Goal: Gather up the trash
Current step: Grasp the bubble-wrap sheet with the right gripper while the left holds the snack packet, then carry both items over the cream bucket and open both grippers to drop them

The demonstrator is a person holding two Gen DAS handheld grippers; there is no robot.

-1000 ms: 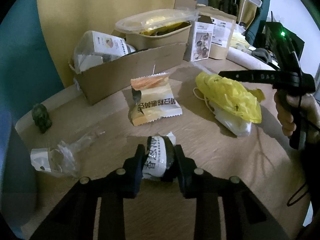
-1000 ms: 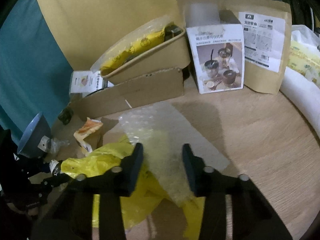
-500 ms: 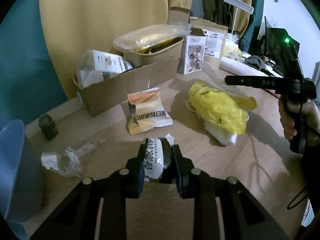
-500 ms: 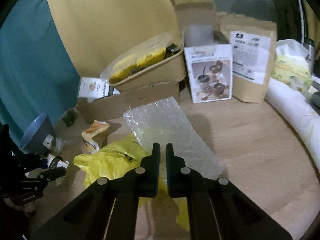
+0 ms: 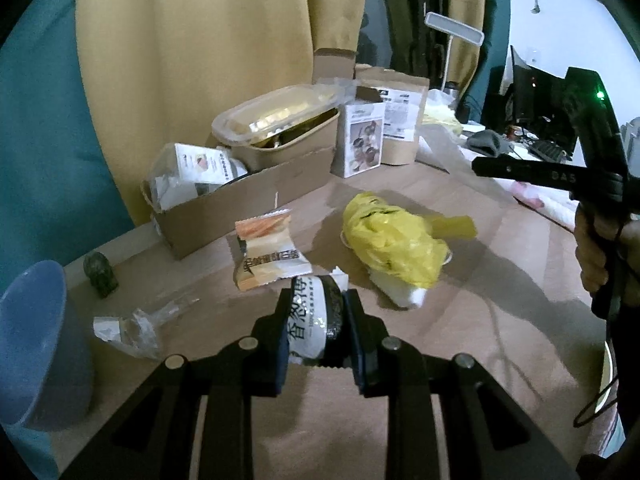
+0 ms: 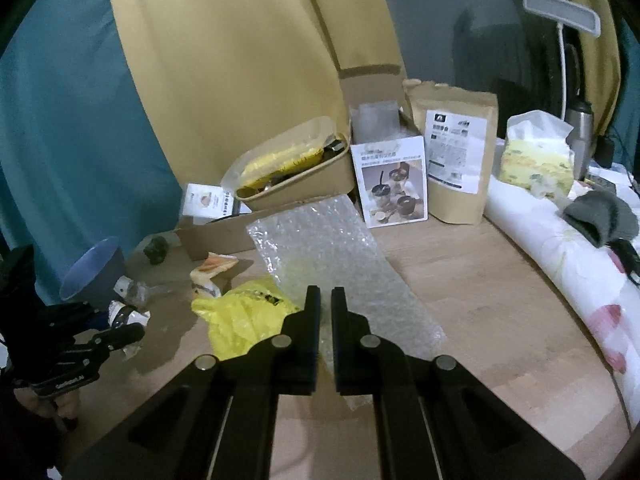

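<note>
The left gripper (image 5: 318, 320) is seen at 6 o'clock of the left wrist view, its jaws clamped on a crumpled black-and-white wrapper (image 5: 314, 318) that is held clear of the wooden table (image 5: 500, 320). Just beyond it, toward 12 o'clock, an orange-and-white snack packet (image 5: 268, 256) lies flat, and a yellow plastic bag (image 5: 394, 244) lies toward 1 o'clock over something white. A clear crumpled wrapper (image 5: 132, 328) is seen at 9 o'clock, with a blue bin (image 5: 36, 344) tilted at the left edge beside it. A cardboard box (image 5: 224, 208) at 11 o'clock is topped by a lidded food container (image 5: 276, 120). At 3 o'clock the right gripper (image 5: 520, 170) is held in a hand (image 5: 600, 248), above the table.

In the right wrist view the right gripper (image 6: 326, 300) is seen at 6 o'clock with its jaws brought together on a sheet of bubble wrap (image 6: 332, 252), which is gripped at its near part and stretches away toward 12 o'clock. The yellow plastic bag (image 6: 244, 316) lies just left of the fingers, at 8 o'clock. The blue bin (image 6: 92, 272) stands at 9 o'clock, and the left gripper (image 6: 132, 332) with its wrapper is seen below it. Two paper pouches (image 6: 456, 160) stand at 1 o'clock beyond the bubble wrap.
</note>
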